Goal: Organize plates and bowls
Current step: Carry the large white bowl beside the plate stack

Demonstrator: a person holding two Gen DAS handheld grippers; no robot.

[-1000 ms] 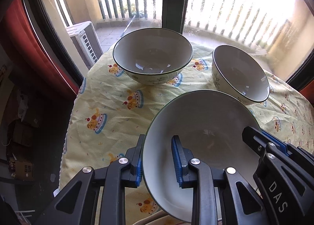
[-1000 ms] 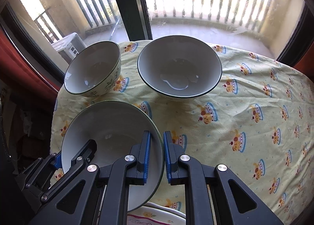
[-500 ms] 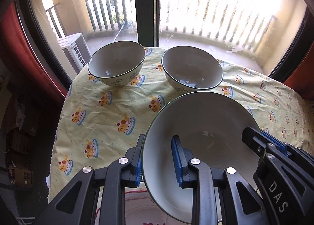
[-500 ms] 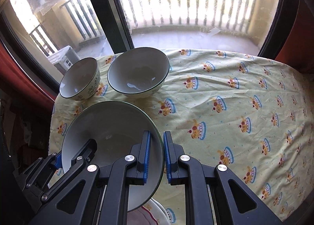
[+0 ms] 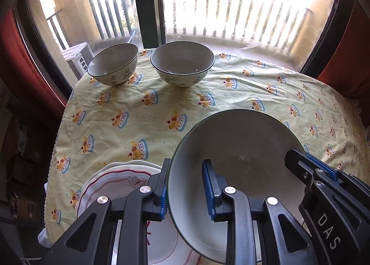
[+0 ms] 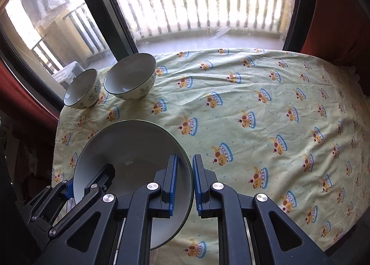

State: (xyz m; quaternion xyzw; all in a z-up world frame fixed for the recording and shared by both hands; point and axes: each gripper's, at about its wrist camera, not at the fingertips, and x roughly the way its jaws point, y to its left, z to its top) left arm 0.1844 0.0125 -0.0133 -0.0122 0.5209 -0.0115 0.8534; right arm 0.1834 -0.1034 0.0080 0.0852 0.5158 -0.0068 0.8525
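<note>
You hold the large bowl [image 5: 233, 149] aloft by opposite rims, left gripper [image 5: 185, 186] and right gripper [image 6: 184, 181] both clamped on it, above the plate stack [image 5: 111, 181] (partly hidden), so keep both hands level and lower evenly.

Glossy glazed ceramic bowl [image 5: 238, 149], wrinkled matt cotton-like tablecloth [image 5: 143, 124], ribbed plastic tongs [image 5: 185, 186].

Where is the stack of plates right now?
In the left wrist view the stack of plates sits at the tablecloth's near left edge, partly under the large bowl held by both grippers.
</note>
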